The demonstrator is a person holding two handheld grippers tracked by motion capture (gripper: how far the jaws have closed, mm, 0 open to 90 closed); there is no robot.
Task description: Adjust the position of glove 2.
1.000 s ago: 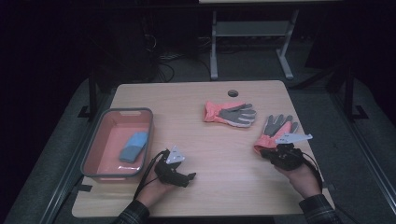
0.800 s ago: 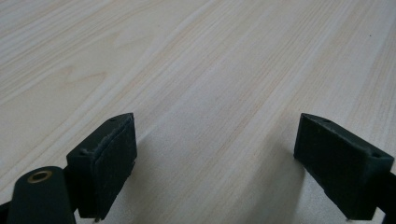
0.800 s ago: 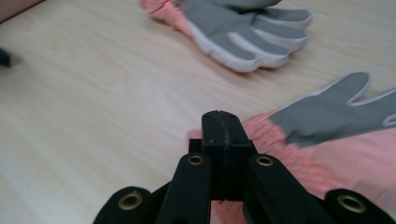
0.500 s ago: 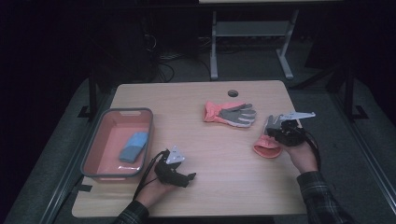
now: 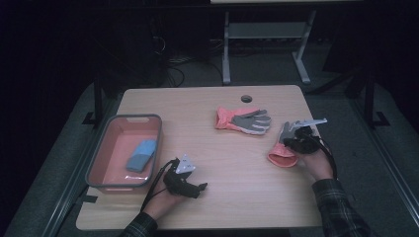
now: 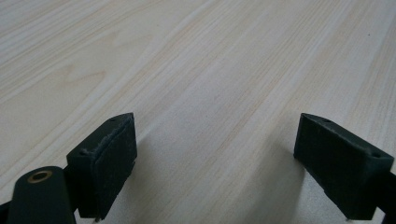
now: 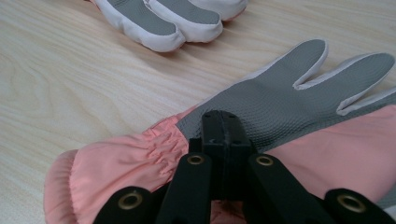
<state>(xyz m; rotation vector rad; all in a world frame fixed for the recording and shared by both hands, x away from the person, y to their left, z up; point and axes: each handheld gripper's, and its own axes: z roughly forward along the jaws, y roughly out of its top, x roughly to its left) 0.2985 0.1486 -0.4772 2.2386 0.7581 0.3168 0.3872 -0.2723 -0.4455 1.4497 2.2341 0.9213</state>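
Standing in a dark room, with cables on the grey floor and a pale metal stand behind its far edge, the light wooden table (image 5: 207, 103) is the landmark here, a small round hole near its far edge. On its right part lies a pink-and-grey glove (image 5: 282, 154) with the right gripper (image 5: 298, 143) at its middle, jaws pressed together over the fabric; whether they pinch it, I cannot tell. A second glove (image 5: 243, 120) lies toward the table's far middle, a pink tub (image 5: 101, 157) with a blue object (image 5: 141, 154) sits at its left edge, and the left gripper (image 5: 193, 186) rests near its front edge, jaws wide apart over bare wood.
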